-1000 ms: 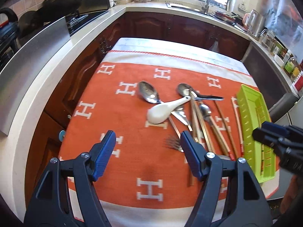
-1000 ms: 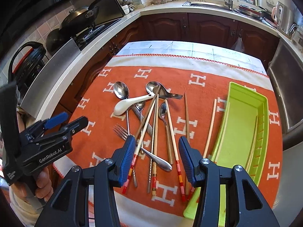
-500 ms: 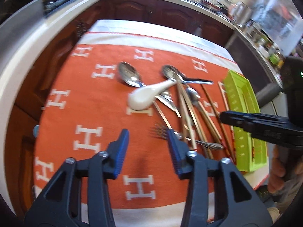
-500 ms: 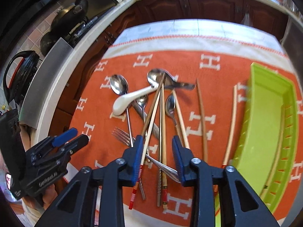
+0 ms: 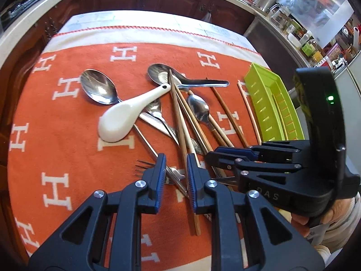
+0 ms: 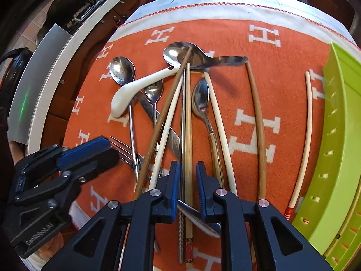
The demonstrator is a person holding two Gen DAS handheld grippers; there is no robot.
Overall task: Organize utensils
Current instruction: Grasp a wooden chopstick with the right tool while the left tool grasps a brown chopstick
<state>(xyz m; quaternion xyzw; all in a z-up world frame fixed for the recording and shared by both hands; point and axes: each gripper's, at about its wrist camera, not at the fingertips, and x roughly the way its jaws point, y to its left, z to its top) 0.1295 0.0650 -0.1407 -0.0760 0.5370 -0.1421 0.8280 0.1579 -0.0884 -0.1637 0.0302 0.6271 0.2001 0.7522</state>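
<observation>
A pile of utensils lies on the orange cloth [image 5: 67, 149]: a white ceramic spoon [image 5: 126, 115], steel spoons [image 5: 99, 88], a fork [image 5: 146, 164] and several chopsticks [image 6: 257, 122]. My left gripper [image 5: 176, 160] hangs low over the fork's neck, its jaws narrowed to a small gap with nothing gripped. My right gripper [image 6: 187, 167] is low over the pile; its narrowed jaws straddle a wooden chopstick [image 6: 188, 122] and a steel one, not clamped. Each gripper shows in the other's view, the right gripper [image 5: 214, 157] and the left gripper [image 6: 90, 151].
A lime green slotted tray [image 6: 338, 135] sits at the cloth's right edge with a chopstick inside; it also shows in the left wrist view [image 5: 268, 103]. A white countertop [image 6: 67, 52] and dark cabinets surround the table.
Both grippers have dropped toward the utensil pile and moved close together. Both pairs of jaws have narrowed a lot from wide open.
</observation>
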